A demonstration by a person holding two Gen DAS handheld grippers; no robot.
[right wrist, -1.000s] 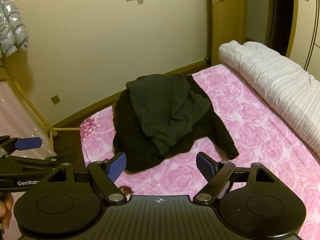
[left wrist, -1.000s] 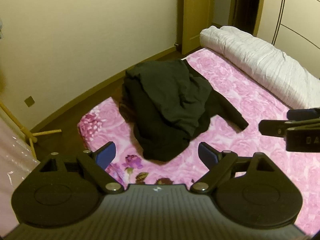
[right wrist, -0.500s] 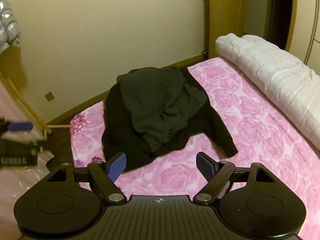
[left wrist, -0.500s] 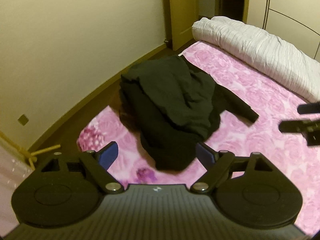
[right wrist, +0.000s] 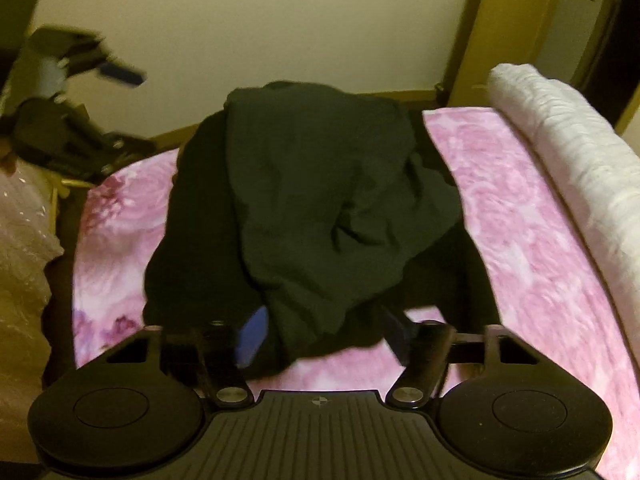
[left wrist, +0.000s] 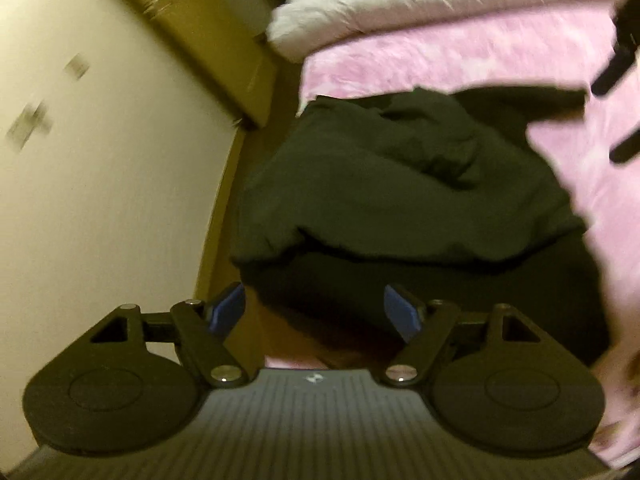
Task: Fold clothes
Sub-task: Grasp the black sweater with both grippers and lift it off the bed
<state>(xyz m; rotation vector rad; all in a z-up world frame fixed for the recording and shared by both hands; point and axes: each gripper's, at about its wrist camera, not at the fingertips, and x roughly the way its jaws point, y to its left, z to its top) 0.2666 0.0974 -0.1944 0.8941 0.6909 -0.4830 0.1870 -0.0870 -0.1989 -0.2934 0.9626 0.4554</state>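
A heap of dark clothes lies crumpled on the pink floral bed. My right gripper hangs low over the heap's near edge. Its jaws are closing, with a fold of dark cloth between the blue pads, which are not visibly pressing on it. In the blurred, tilted left wrist view the clothes fill the middle. My left gripper is at their near edge by the bed's corner. Its jaws are closing too, with dark cloth between them but no clear contact. Each gripper shows blurred in the other's view: the left gripper and the right gripper.
A rolled white duvet lies along the bed's far right side. A cream wall and a wooden door stand behind the bed. Something covered in clear plastic stands off the bed's left corner, with dark floor between.
Both grippers have dropped toward the dark clothes, which now loom much larger. The left view has rolled sharply. Both pairs of jaws stand narrower than before.
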